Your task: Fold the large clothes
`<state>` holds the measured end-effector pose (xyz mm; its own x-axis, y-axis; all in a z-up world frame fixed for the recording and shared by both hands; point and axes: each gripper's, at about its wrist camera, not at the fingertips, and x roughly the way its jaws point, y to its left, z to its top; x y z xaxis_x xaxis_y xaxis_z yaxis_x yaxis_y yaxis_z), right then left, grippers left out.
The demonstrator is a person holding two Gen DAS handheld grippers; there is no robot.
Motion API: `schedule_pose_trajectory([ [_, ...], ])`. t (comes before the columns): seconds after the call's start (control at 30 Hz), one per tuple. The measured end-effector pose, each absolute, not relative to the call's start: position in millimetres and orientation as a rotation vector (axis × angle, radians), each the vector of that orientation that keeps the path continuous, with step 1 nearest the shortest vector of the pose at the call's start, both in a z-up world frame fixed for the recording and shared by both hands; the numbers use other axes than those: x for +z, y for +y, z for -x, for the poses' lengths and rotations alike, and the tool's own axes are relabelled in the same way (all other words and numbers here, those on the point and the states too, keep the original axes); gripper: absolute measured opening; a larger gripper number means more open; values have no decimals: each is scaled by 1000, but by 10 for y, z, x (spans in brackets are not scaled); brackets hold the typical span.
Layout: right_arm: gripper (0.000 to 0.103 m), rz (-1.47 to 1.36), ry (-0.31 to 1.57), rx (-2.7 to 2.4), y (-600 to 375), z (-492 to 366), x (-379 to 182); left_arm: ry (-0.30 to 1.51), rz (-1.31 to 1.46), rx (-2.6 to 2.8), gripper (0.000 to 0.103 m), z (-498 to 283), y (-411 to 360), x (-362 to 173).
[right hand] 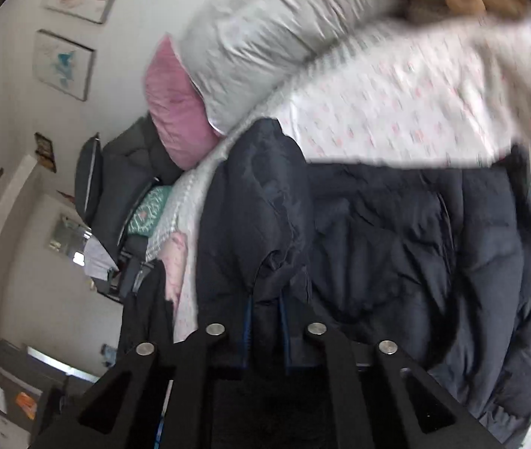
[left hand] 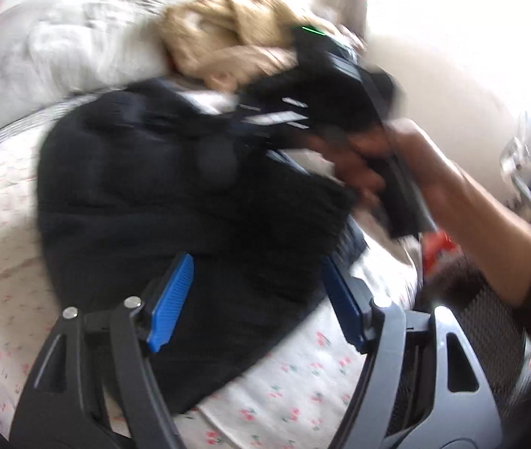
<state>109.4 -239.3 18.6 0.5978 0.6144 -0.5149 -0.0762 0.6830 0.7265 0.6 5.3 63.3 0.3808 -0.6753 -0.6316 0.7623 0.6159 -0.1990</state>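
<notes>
Right gripper (right hand: 265, 321) clamped on dark jacket (right hand: 396, 247) edge, left gripper (left hand: 258, 299) spread above it

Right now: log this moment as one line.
left gripper: open, over dark jacket | right gripper: shut on jacket fabric | bed

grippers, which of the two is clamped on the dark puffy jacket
The right gripper: its blue pads pinch a fold of the dark puffy jacket. The left gripper stands open above the jacket.
</notes>
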Motion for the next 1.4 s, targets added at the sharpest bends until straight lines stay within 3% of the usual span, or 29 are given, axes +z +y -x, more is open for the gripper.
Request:
schedule_pose_trajectory([
  [0.2,10,-495,758,388,-2308,-543,657,724,80,-809,71,-319,278,665],
  [0.33,10,-455,930,276,-2463,-345,339,826,85,-832,71,-458,10,425],
  [0.5,22,-505,1007,236,-2759,-211,36,871,-14,-861,71,-441,-307,238],
  [0.53,27,-538,1000,237,-2836,-190,62,874,-25,-863,71,-428,-341,226],
  [0.6,64,-567,971,208,-3015,-76,173,882,-28,-866,71,-404,-395,230],
  [0.63,94,-574,941,168,-3099,-45,222,884,-25,-866,72,-427,-387,244],
  [0.67,97,-583,916,138,-3145,-40,252,885,-24,-865,71,-426,-392,244],
  [0.93,97,-836,1013,202,-3212,-351,-36,888,-34,-862,72,-390,-410,162],
  [1.13,95,-733,951,232,-2799,-611,127,876,-48,-857,74,-360,-476,133],
  [1.2,77,-651,939,217,-2651,-698,125,862,-62,-846,78,-336,-499,142],
  [1.23,45,-591,934,207,-2572,-734,134,850,-81,-832,81,-323,-510,159],
  [1.27,31,-530,923,208,-2495,-787,151,842,-96,-820,81,-321,-519,184],
  [1.4,20,-450,820,259,-2460,-812,392,831,-49,-794,81,-381,-395,367],
])
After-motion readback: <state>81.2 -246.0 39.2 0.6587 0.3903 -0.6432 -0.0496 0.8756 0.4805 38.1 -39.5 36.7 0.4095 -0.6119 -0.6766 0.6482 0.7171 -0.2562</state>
